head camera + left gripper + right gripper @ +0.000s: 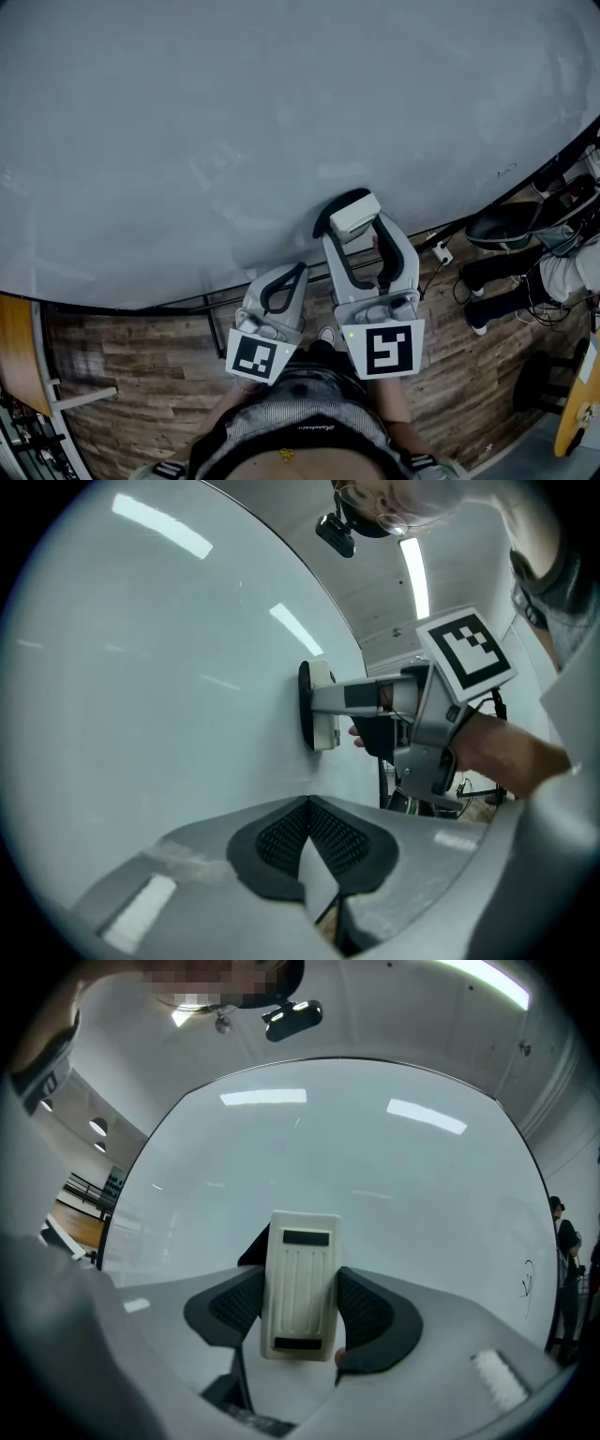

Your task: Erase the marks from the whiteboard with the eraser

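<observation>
Left gripper [307, 803] jaws pressed together on nothing, parked low, clear of the wiping path | right gripper [302, 1302] clamps eraser [302, 1260] by its sides, felt flat against whiteboard [234, 122] for rubbing | small scribble [527, 1279] sits far right, unwiped

whiteboard [187, 112] open all round, left tool [298, 272] nearby

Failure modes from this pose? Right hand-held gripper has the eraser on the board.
1. The eraser is pinched only by its narrow sides in the right hand-held gripper. Pressing on the whiteboard while sweeping may twist it loose.
2. A small scribble sits far right near the board's edge, well away from the eraser, so it is easy to miss.
3. The left hand-held gripper, shut and empty, hangs near the board and might bump it.
</observation>
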A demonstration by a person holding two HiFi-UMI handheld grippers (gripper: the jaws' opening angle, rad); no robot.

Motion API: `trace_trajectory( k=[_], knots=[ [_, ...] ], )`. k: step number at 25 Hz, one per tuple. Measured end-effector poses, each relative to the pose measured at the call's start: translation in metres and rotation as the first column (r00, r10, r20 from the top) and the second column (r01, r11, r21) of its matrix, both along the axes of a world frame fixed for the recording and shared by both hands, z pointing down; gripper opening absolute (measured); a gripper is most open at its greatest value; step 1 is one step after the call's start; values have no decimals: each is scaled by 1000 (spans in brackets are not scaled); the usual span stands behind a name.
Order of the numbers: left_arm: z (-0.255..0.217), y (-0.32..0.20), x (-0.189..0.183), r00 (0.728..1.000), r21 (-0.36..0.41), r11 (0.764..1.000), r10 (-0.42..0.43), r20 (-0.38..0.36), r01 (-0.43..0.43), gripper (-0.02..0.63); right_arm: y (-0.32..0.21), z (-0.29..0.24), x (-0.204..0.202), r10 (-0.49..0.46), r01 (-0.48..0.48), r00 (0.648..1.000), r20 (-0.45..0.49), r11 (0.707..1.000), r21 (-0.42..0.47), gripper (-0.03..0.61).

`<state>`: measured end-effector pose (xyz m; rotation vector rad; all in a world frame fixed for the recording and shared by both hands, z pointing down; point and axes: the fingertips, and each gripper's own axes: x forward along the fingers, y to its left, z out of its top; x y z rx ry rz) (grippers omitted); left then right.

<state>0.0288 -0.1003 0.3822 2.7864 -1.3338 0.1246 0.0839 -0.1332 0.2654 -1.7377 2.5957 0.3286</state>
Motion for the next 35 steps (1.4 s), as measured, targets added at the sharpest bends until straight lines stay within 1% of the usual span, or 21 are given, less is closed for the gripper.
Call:
trace_trajectory(
  k=[3, 10, 15, 17, 22, 27, 30, 32, 35],
  knots=[
    [3, -1, 1, 1000, -5, 1000, 6, 4, -6, 3, -2, 2, 1, 34, -34, 999, -10, 999, 2, 250],
    [7, 1, -5, 1000, -11, 1000, 8, 1, -8, 3, -4, 7, 4, 115, -116, 993, -34, 993, -32, 249],
    [10, -2, -7, 1000, -23, 1000, 20, 0, -20, 3, -7, 9, 1, 178, -182, 979, -101, 983, -28, 249],
    [11, -3, -7, 999, -25, 999, 33, 5, -33, 3, -7, 11, -3, 185, -189, 977, -110, 981, -35, 249],
    [8, -5, -3, 998, -29, 998, 63, 10, -63, 3, -7, 9, -3, 196, -201, 976, -97, 978, -49, 249],
    [5, 6, -31, 996, -25, 995, 93, -1, -93, 3, 6, 6, -37, 209, -215, 972, -105, 975, -54, 249],
    [8, 2, -23, 993, -26, 993, 116, -3, -116, 3, 3, 6, -31, 222, -226, 970, -95, 973, -37, 249],
    [11, -1, -18, 991, -29, 991, 131, 0, -131, 3, 1, 9, -29, 235, -240, 966, -105, 970, -36, 249],
    [10, 5, -36, 988, -25, 988, 155, 1, -155, 3, 8, 8, -48, 250, -256, 962, -112, 966, -36, 248]
  ],
)
